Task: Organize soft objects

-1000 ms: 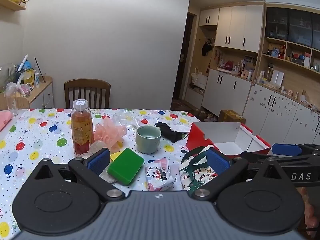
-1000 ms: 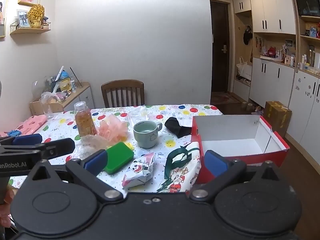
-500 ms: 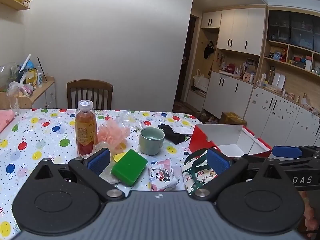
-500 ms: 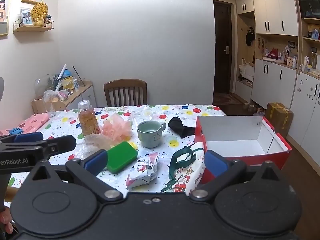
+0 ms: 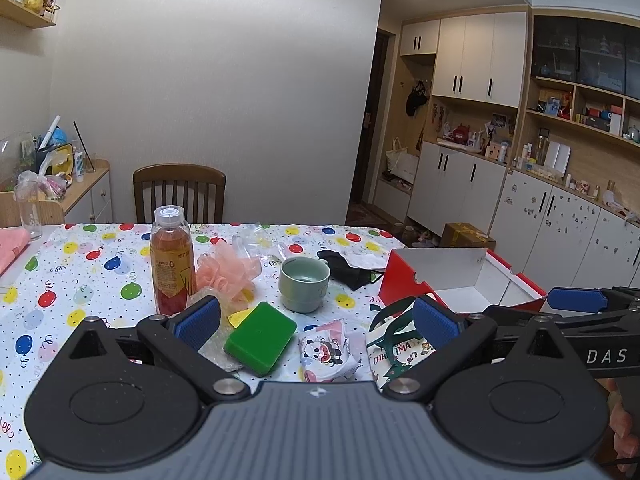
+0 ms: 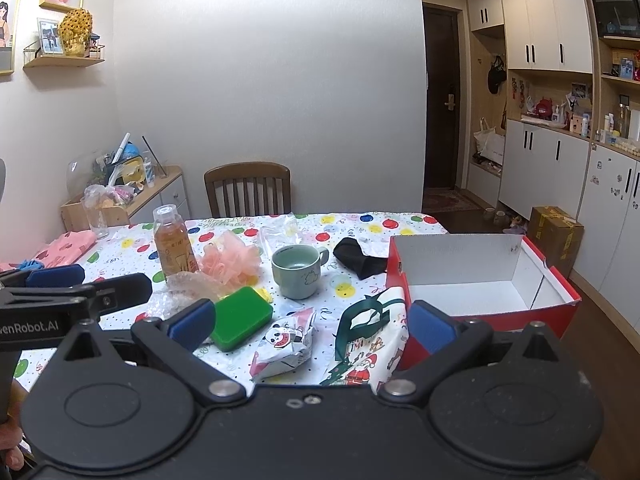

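On the balloon-print table lie a green sponge [image 5: 261, 337] [image 6: 241, 317], a panda-print tissue pack [image 5: 326, 350] [image 6: 286, 343], a pink bath pouf [image 5: 226, 270] [image 6: 230, 259], a black cloth [image 5: 350, 270] [image 6: 358, 257], crumpled bubble wrap [image 6: 182, 289] and a Christmas gift bag [image 5: 394, 350] [image 6: 368, 336]. An open red box [image 5: 460, 284] [image 6: 476, 280] with a white inside stands at the table's right end. My left gripper [image 5: 316, 320] is open above the near edge, holding nothing. My right gripper [image 6: 312, 322] is open too, above the tissue pack and bag.
A bottle of orange drink [image 5: 172, 260] [image 6: 175, 246] and a green mug [image 5: 304, 284] [image 6: 298, 270] stand among the soft things. A wooden chair [image 5: 179, 192] is at the far side, a side cabinet [image 6: 132, 196] at left, and a cardboard box [image 6: 556, 232] on the floor.
Both grippers have risen and drawn back slightly, so the table sits lower in both views. Both stay open; nothing on the table has moved.
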### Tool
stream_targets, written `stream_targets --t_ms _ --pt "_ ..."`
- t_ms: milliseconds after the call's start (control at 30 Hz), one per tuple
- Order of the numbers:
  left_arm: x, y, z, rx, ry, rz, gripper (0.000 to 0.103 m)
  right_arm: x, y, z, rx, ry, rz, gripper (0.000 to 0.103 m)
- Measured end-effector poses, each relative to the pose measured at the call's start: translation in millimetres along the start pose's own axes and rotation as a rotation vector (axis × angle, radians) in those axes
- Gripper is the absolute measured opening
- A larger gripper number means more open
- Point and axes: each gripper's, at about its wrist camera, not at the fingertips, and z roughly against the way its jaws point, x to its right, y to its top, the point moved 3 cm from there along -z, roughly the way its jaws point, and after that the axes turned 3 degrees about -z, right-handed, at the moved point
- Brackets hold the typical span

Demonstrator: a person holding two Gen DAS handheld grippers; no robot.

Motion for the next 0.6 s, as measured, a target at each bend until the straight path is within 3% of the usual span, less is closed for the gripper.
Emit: stream_targets --t_ms 600 --pt "1.5 3.3 -0.3 0.008 0.008 -0.025 0.103 2.6 2.4 0.4 0.004 -0.014 -0.008 0.103"
